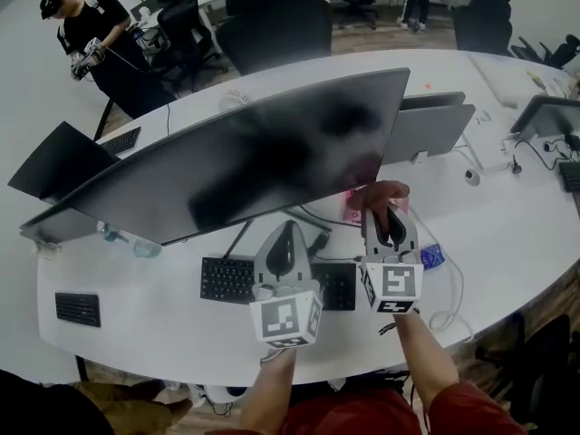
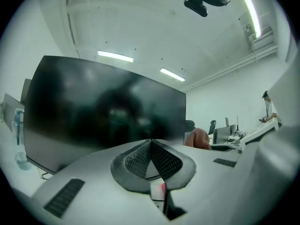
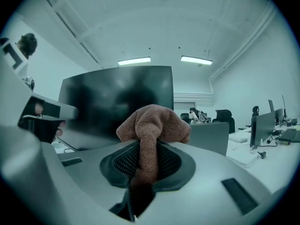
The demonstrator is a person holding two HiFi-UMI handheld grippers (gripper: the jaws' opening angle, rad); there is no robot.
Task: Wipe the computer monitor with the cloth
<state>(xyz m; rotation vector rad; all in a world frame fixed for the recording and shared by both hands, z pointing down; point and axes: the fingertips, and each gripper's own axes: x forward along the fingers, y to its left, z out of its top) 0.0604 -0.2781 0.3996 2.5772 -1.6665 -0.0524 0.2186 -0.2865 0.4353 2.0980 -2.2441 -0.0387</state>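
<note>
the rust-brown terry cloth (image 3: 152, 123) is in your right gripper (image 3: 149, 146). its jaws are clamped on a fold of the cloth, and the rest bulges out past the tips in a rounded wad. in your head view that wad sits right at the lower right corner of the wide curved black computer monitor (image 1: 263, 157). no view shows whether it touches the glass.

your left gripper (image 2: 150, 143) is just beside the right one, on its left. its jaws are pressed together at the tips with nothing between them, and it points up at the lower middle of the same screen. it hovers over a black keyboard (image 1: 227, 279), which lies on the white oval table (image 1: 507, 234) in front of the monitor's stand. a white cable (image 1: 458, 288) loops on the table to the right of your right gripper.

the screen is dark and shows only dim reflections. it stands across the middle of the table. behind its right end is a grey flat monitor back (image 1: 426, 130), turned away from you.

past the far edge of the table are black office chairs (image 1: 272, 25). at the far left a person in black (image 1: 100, 34) stands with both hands held together in front.
</note>
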